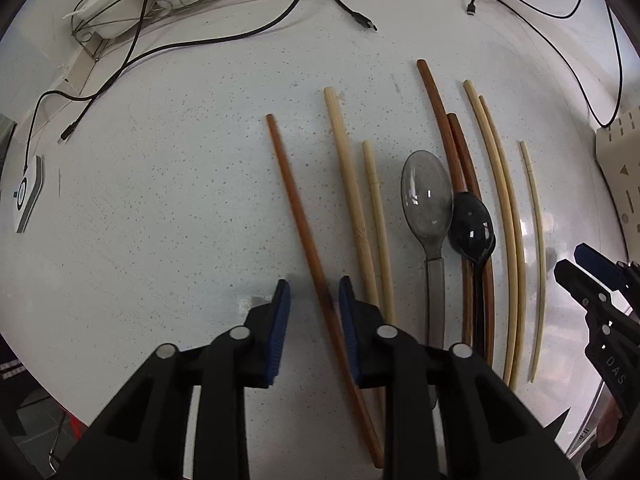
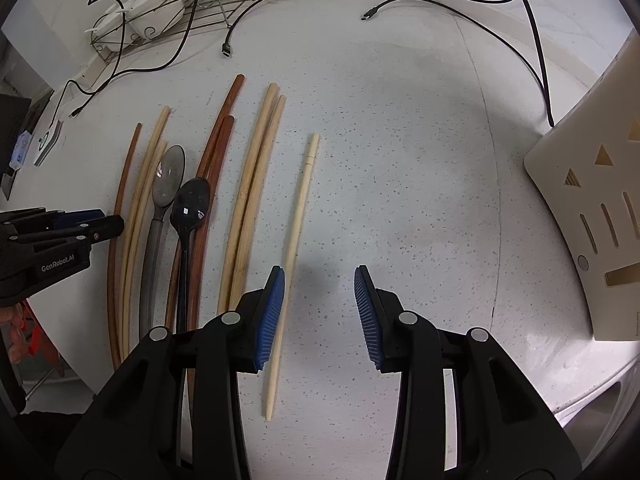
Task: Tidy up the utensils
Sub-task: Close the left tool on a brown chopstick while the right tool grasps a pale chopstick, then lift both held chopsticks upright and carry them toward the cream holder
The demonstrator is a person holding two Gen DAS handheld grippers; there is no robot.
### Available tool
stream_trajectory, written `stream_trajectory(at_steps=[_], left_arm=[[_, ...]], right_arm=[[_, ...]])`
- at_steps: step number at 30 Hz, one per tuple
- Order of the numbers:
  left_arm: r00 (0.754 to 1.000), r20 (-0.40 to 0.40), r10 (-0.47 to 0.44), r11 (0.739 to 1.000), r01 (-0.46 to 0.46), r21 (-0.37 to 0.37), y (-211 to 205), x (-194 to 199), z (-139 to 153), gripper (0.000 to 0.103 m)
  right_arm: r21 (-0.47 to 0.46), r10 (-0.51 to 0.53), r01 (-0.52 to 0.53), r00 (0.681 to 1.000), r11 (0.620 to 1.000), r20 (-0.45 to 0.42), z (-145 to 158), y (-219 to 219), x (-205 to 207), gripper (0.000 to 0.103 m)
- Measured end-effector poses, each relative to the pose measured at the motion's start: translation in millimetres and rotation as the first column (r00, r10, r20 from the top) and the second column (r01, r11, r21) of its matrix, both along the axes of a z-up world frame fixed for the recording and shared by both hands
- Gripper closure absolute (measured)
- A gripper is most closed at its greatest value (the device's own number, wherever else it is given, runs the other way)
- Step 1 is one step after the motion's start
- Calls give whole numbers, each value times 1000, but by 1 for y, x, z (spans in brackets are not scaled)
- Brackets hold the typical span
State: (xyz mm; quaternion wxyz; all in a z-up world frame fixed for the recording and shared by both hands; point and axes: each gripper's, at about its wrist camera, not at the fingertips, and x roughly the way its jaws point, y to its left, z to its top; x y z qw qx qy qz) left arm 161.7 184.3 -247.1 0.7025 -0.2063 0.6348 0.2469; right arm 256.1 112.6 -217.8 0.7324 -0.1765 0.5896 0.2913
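Chopsticks and spoons lay in a rough row on the speckled white countertop (image 1: 160,200), all long, slender and tapering. The left gripper (image 1: 314,296) pointed down at the leftmost piece, a reddish-brown wooden chopstick (image 1: 300,216) lying apart from the others; it ran between the ribbed blue pads (image 1: 282,320), which stood narrowly apart on either side of it with a sliver of counter visible on each flank, so nothing was pinched. Just right of it lay two pale bamboo chopsticks (image 1: 352,196), then a smoky translucent plastic spoon (image 1: 427,200) with an oval bowl, touching a glossy black spoon (image 1: 472,228) that rested over two dark brown chopsticks (image 1: 456,148). The right gripper (image 2: 320,308) hovered spread wide over bare counter, its left pad (image 2: 272,316) just beside a single cream chopstick (image 2: 298,216) with a ringed top. A perforated beige holder (image 2: 580,208) sat at the right edge.
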Motion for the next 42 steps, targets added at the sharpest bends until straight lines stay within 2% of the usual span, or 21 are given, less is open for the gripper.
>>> stream_trajectory(at_steps=[1,3,8,11,19,27,33,36,42], left_arm=[[1000,-15,-11,1000,11,14,-1,2,-1,94],[1000,-20,-18,1000,18,25,-3,3,-2,95],[1000,0,-4,1000,4,-25,2,0,-5,96],[1000,-2,-1,1000,1,-24,5,-4,-6,97],[1000,2,-11,1000,11,-11,4,-6,-9,97],[1000,11,-15,1000,15,7,-10,-13,-11,97],[999,13,-34,999,34,4,-13,-12,-12,97],[999,21,-25,999,25,-20,-5,-13,-9,97],[998,53,-32,999,33,-16,7,-13,0,97]], right_arm=[[1,0,0,1000,1000,-1,0,0,0,68],[0,3,-3,1000,1000,-8,-2,1,1,68],[-7,8,-9,999,1000,-34,-8,6,3,68],[-24,5,-6,999,1000,-43,-13,12,4,68],[-109,18,-19,1000,994,-10,-17,30,4,68],[-161,73,-78,997,984,-36,-17,51,-5,97],[-173,76,-86,995,981,-63,-16,59,-4,99],[-136,58,-73,992,988,-111,-17,56,5,99],[-94,35,-47,992,994,-118,-11,48,7,99]])
